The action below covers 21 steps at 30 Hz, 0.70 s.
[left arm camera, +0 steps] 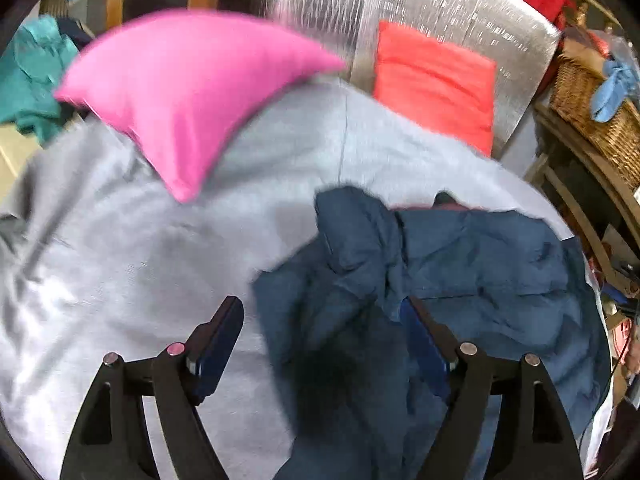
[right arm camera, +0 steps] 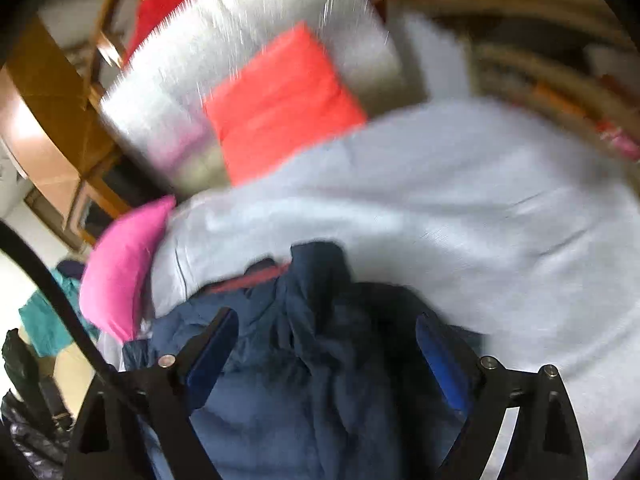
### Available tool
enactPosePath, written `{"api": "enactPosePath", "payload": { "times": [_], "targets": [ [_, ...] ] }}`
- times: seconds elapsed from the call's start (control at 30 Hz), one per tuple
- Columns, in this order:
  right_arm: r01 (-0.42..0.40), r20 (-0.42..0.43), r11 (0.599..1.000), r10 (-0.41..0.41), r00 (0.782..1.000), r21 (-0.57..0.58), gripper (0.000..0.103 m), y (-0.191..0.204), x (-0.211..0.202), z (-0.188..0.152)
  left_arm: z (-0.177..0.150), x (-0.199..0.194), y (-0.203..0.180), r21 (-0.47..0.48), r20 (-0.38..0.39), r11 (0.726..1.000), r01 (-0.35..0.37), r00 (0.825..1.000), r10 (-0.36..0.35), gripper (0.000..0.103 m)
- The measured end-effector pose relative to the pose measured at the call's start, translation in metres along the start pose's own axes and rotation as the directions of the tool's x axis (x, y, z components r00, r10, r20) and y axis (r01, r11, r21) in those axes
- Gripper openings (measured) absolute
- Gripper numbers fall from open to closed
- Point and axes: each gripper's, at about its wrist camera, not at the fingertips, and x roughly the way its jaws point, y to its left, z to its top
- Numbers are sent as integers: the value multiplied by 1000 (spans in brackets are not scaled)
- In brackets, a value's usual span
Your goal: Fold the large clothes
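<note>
A crumpled navy-blue jacket (left arm camera: 460, 264) lies on a pale grey bed sheet (left arm camera: 120, 240). A strip of red lining shows at its far edge. My left gripper (left arm camera: 324, 312) is open above the jacket's left part, its jaws wide apart, holding nothing. In the right wrist view the same jacket (right arm camera: 312, 360) lies bunched under my right gripper (right arm camera: 326, 324), which is also open and empty. The sheet (right arm camera: 460, 208) spreads to the right. Both views are motion-blurred.
A pink pillow (left arm camera: 180, 84) and an orange-red pillow (left arm camera: 436, 84) lie at the head of the bed against a silver headboard (left arm camera: 400, 4). A teal garment (left arm camera: 32, 76) lies far left. A wicker basket (left arm camera: 592, 112) stands at the right.
</note>
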Motion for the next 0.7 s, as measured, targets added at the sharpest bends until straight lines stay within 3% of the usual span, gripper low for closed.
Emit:
{"api": "enactPosePath", "payload": {
  "times": [0.07,0.1,0.13,0.17,0.23,0.33,0.47,0.57,0.67,0.7],
  "targets": [
    [60,-56,997,-62,996,-45,84,5,38,8,-7,25,-8,20,-40,999,-46,998,47,81],
    [68,-84,995,-73,994,-70,51,5,53,8,-9,33,-15,47,-38,997,-66,997,68,81],
    [90,-131,991,-102,986,-97,28,6,70,7,-7,41,-24,74,-28,993,-90,995,93,81],
    [108,-147,988,-123,981,-111,28,5,75,2,-8,42,-31,114,-10,985,-132,991,134,80],
    [145,-53,973,-156,986,-181,15,13,59,0,-9,39,-40,169,26,970,-172,985,171,73],
    [146,94,970,-130,987,-196,14,23,26,-1,-6,43,-38,189,57,957,-221,975,214,73],
    [203,14,965,-203,979,-167,15,1,64,-12,1,39,-46,204,104,946,-253,966,236,73],
    [195,-8,972,-197,980,-128,19,-9,67,-13,2,29,-47,207,140,941,-266,960,241,73],
    [177,-34,977,-182,983,-117,37,-2,53,-12,3,22,-48,205,165,939,-275,956,244,73],
    [176,-33,978,-181,983,-111,57,1,44,-12,3,19,-48,201,171,941,-273,955,241,73]
  ]
}}
